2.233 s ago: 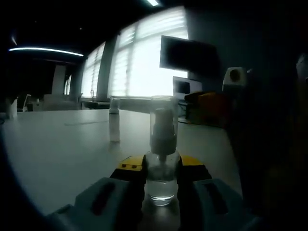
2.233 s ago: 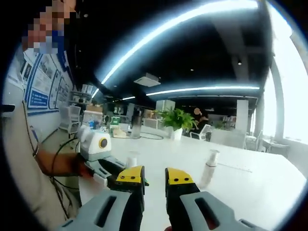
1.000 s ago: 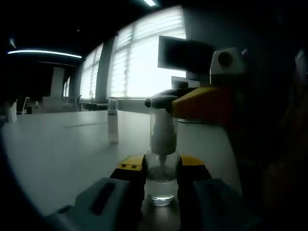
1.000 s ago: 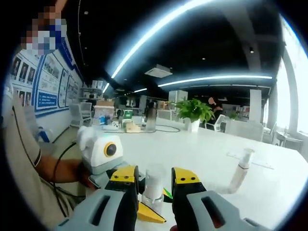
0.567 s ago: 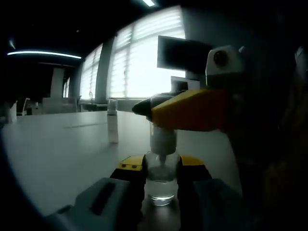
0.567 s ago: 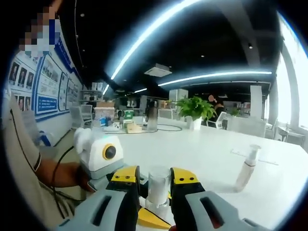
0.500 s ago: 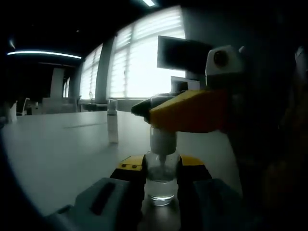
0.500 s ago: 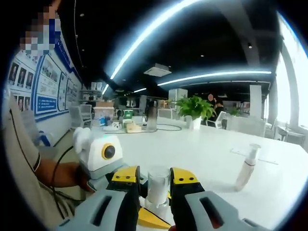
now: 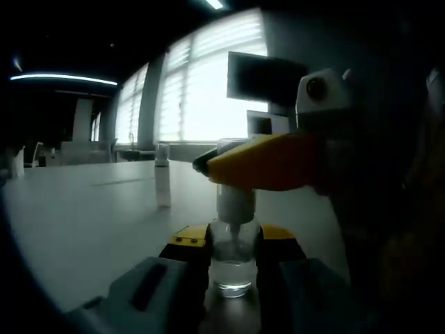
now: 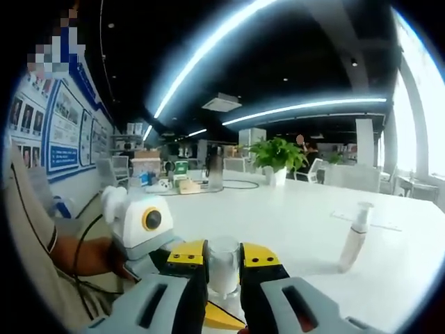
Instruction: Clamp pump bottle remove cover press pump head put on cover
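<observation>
The clear pump bottle stands upright on the white table with my left gripper shut on its lower body. Its white pump head rises above the jaws, topped by the clear cover. My right gripper reaches in from the right, its yellow jaws at the cover's height. In the right gripper view, my right gripper is shut on the clear cover, with one yellow jaw on each side. The left gripper sits just behind and to the left, held by a hand.
A second small white spray bottle stands farther out on the table, also seen as the spray bottle at the right. A person stands at the left of the right gripper view. Windows and a dark monitor lie beyond.
My right gripper came in from the right, slid its jaws around the cover and narrowed them onto it. The left gripper and the bottle have stayed still.
</observation>
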Demonstrator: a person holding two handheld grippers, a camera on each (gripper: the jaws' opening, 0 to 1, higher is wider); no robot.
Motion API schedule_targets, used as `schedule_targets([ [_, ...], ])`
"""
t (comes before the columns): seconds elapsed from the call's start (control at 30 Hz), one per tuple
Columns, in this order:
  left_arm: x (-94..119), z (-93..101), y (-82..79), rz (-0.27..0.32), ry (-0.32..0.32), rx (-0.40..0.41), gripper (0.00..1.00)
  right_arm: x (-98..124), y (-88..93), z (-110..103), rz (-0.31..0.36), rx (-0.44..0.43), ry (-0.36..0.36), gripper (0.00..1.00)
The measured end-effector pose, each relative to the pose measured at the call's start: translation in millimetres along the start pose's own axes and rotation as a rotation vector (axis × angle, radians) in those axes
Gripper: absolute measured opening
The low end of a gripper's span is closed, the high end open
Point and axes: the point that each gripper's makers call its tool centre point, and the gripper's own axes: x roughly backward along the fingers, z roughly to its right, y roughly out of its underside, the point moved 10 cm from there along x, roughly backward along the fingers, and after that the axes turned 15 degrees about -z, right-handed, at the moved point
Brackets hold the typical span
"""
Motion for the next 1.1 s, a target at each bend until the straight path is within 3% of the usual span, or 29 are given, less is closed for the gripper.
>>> schedule_targets([
  [1.1,-0.4,-0.1,0.0,0.001,-0.003,0.003,0.16,-0.1,-0.3,-1.7,0.007,-0.003,0.004,0.12],
])
